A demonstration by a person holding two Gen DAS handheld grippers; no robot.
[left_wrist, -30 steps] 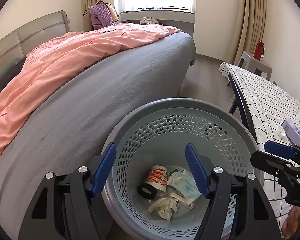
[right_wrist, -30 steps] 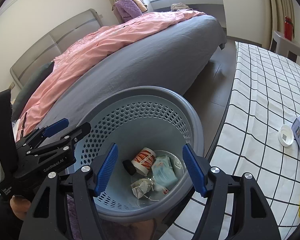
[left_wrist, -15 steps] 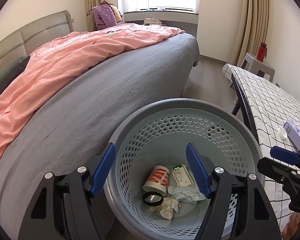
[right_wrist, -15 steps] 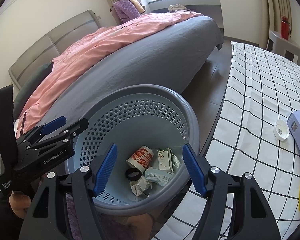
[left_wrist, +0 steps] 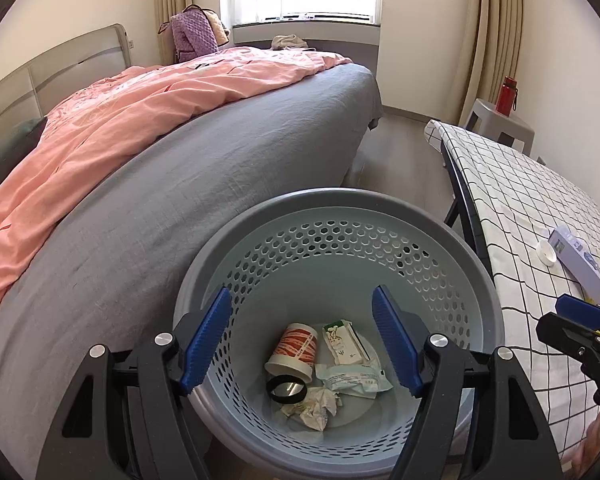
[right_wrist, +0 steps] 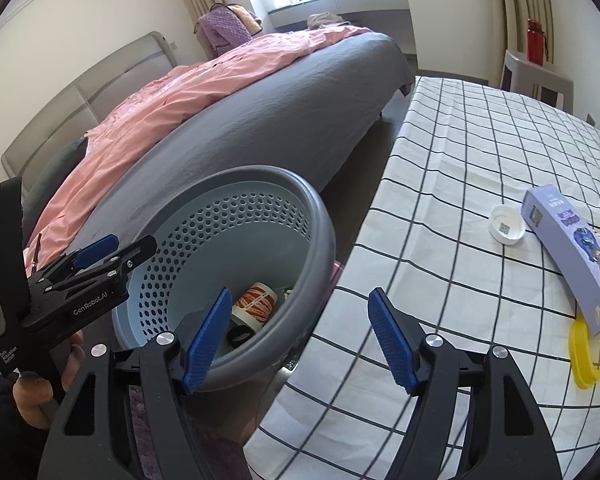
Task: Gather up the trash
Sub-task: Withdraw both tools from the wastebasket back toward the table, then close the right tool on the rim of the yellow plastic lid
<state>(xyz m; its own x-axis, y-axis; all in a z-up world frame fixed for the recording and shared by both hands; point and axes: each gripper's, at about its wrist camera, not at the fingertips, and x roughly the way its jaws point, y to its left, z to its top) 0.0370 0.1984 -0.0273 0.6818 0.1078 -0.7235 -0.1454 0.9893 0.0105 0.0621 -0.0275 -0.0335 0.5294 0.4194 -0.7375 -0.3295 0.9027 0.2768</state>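
A grey perforated trash basket stands between the bed and the table; it also shows in the right wrist view. In it lie an orange-striped cup, a black ring, crumpled paper, a white-green carton and a plastic wrapper. My left gripper is open and empty above the basket. My right gripper is open and empty over the basket's rim and the table edge. On the table lie a white cap, a purple box and a yellow ring.
A bed with a grey sheet and pink duvet is to the left. A table with a checked cloth is to the right. A grey stool with a red bottle stands at the far wall.
A white-green carton has landed in the basket. My right gripper has swung right, from over the basket toward the table. My left gripper has pulled back slightly.
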